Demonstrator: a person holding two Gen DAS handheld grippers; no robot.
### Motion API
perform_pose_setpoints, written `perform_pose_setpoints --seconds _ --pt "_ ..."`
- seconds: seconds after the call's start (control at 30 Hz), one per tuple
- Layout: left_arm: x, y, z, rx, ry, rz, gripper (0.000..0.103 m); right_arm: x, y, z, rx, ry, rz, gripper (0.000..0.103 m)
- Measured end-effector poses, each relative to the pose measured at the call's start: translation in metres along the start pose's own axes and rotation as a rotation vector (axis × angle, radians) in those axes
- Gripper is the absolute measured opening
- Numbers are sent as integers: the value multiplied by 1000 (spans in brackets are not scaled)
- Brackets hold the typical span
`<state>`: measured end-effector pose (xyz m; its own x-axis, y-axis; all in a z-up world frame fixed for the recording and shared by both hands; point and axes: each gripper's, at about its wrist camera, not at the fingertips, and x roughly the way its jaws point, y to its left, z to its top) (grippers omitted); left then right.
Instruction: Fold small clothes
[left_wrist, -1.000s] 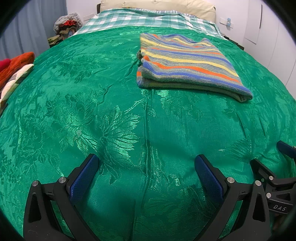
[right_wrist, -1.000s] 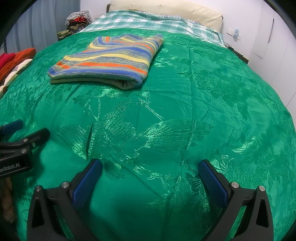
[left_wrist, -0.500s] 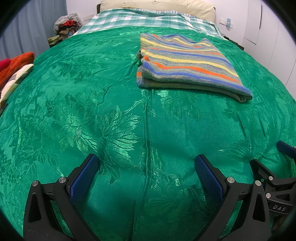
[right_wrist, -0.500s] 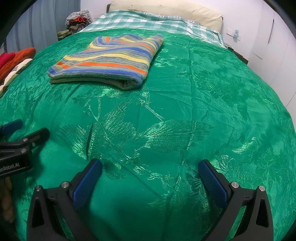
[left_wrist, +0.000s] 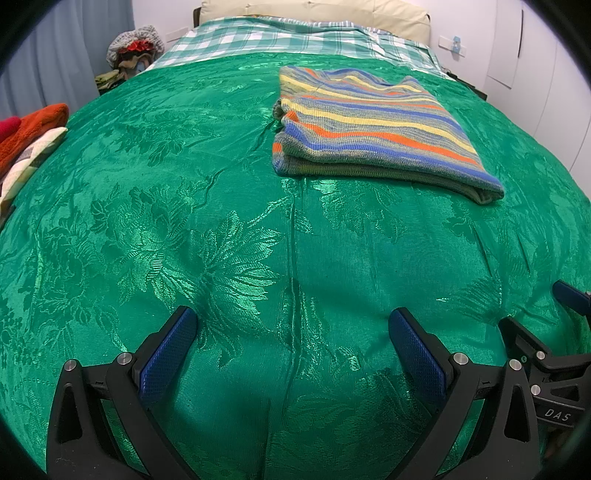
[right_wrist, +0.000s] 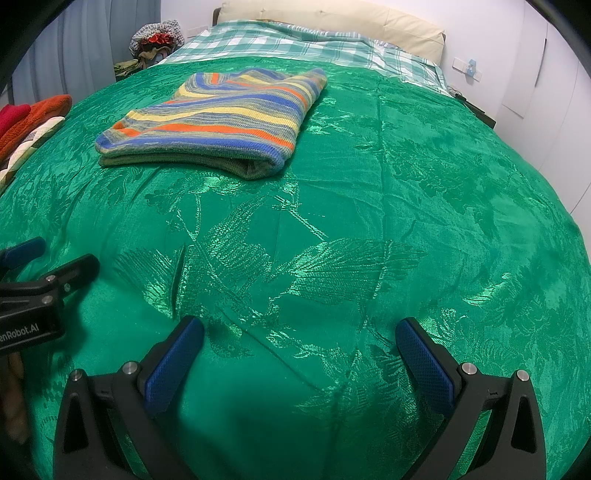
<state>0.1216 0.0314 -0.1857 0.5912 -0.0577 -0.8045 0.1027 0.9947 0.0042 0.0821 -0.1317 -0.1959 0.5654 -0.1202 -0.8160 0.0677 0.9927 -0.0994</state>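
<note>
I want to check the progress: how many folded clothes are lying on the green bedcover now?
1: a striped sweater, folded, on the far half of the green bedcover. More clothes lie at the left edge, partly cut off, so their number cannot be told.

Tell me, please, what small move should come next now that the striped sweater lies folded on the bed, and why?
Probably swing the left gripper toward the pile of clothes at the bed's left edge to fetch another piece. The striped sweater already lies folded on the green bedspread, apart from both grippers, and the left and right gripper are open and empty over bare cloth.
</note>
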Motion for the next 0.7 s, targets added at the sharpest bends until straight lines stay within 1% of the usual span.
perform_pose_setpoints --seconds 0.7 --pt "1 -1 1 0 1 -2 103 0 0 0 0 -2 0 103"
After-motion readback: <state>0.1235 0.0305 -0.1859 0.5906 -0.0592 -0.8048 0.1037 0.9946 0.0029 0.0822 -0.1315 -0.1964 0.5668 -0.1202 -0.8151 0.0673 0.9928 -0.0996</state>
